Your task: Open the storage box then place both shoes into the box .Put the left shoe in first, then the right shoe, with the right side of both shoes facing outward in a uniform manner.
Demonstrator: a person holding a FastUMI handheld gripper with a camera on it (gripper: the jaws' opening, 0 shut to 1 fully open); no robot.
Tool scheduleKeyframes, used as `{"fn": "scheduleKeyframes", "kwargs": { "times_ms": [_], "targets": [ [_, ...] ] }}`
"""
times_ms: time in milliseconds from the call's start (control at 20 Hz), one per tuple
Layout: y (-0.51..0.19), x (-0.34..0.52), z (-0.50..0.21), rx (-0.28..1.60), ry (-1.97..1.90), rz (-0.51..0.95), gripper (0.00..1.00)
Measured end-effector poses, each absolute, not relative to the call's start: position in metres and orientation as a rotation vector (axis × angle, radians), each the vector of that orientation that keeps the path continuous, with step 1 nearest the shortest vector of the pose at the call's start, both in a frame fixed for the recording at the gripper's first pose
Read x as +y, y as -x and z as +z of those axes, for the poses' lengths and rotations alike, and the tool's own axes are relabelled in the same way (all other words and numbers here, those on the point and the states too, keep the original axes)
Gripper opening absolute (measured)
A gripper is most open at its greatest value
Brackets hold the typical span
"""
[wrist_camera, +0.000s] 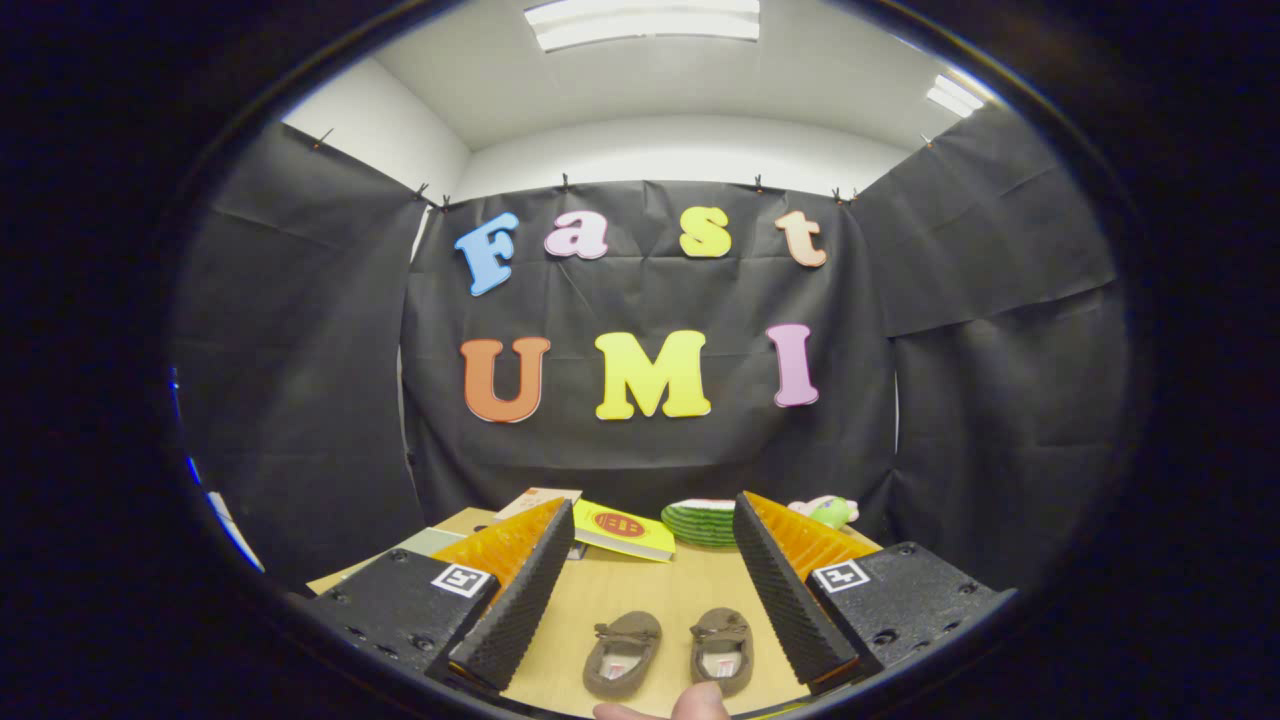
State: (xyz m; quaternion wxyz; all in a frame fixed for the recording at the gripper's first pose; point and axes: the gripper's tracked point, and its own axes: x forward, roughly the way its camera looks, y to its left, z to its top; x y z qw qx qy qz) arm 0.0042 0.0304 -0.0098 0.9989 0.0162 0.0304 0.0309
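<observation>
**Start position: fingers apart above the shoe pair, storage box not located**

We hold the gripper (645, 590) above the light wooden tabletop (690, 590), its two black ribbed fingers (520, 610) spread wide and gripping nothing. Between them, on the table, lies the pair of small brown moccasin-style shoes: one shoe (622, 653) nearer the left finger and the other shoe (722, 650) nearer the right finger. They lie side by side, just apart, with their bows towards the far wall. A fingertip (698, 703) of a person shows just in front of the shoes.

Beyond the fingers we see a yellow book with a red oval mark (622, 530), a stack of green-rimmed plates (702, 524), and a small pink-and-green soft toy (828, 511). A pale flat item (538, 497) lies behind the book; it may be a card or a lid, but the view is too poor to say.

We judge that the task has not started: the box must be opened first.

Hazards from here:
- Picking up a shoe before the box is open breaks the order.
- The shoes look nearly alike, so left and right could be confused, which would reverse the loading sequence.
- Gripping the soft upper alone could let the shoe twist, leaving the wrong side facing outward.
</observation>
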Motion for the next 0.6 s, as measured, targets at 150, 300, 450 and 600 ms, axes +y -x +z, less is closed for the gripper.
{"fn": "scheduleKeyframes", "kwargs": {
  "times_ms": [150, 300, 450, 600],
  "targets": [
    [-0.005, 0.032, -0.017, 0.090, -0.037, 0.072, 1.00],
    [-0.006, 0.038, -0.018, 0.106, -0.048, 0.093, 1.00],
    [-0.008, 0.044, -0.018, 0.113, -0.051, 0.114, 1.00],
    [-0.010, 0.048, -0.019, 0.111, -0.054, 0.119, 1.00]
  ]
}}
